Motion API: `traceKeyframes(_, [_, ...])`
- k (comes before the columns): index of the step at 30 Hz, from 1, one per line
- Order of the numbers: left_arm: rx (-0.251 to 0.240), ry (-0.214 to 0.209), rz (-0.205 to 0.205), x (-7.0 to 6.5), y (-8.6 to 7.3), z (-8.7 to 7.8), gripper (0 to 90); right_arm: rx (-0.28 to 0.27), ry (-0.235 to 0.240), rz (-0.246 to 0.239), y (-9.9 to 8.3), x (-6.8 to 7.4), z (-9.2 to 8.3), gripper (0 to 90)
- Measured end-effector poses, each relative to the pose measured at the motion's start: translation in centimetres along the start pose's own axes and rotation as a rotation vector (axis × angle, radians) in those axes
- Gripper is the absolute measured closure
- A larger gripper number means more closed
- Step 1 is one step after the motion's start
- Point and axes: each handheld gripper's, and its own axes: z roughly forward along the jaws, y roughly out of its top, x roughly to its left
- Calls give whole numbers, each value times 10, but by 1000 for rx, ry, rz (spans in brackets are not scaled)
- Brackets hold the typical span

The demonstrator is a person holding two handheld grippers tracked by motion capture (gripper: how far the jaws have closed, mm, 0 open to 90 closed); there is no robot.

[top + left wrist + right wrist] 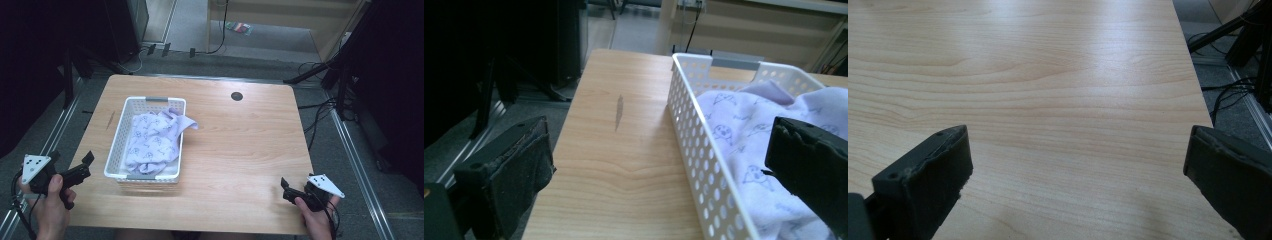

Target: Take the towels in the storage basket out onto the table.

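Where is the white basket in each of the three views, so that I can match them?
High view: the white basket stands left of centre on the table, holding the lilac cloth.
Left gripper view: right half, beyond the open jaws.
Right gripper view: not in it.
Shared landmark: the wooden table.

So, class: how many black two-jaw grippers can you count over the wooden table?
2. The left black two-jaw gripper sits open beside the white perforated plastic basket; the right black two-jaw gripper is open near the table's front right corner.
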Motion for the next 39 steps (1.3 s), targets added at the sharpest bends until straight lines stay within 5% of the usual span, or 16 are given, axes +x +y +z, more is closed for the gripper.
traceKeyframes(17, [-11,-61,7,-43,21,11,0,-2,3,0,0,0,0,0])
traceKeyframes(39, [47,-166,46,-95,34,46,0,-6,9,2,0,0,-1,0])
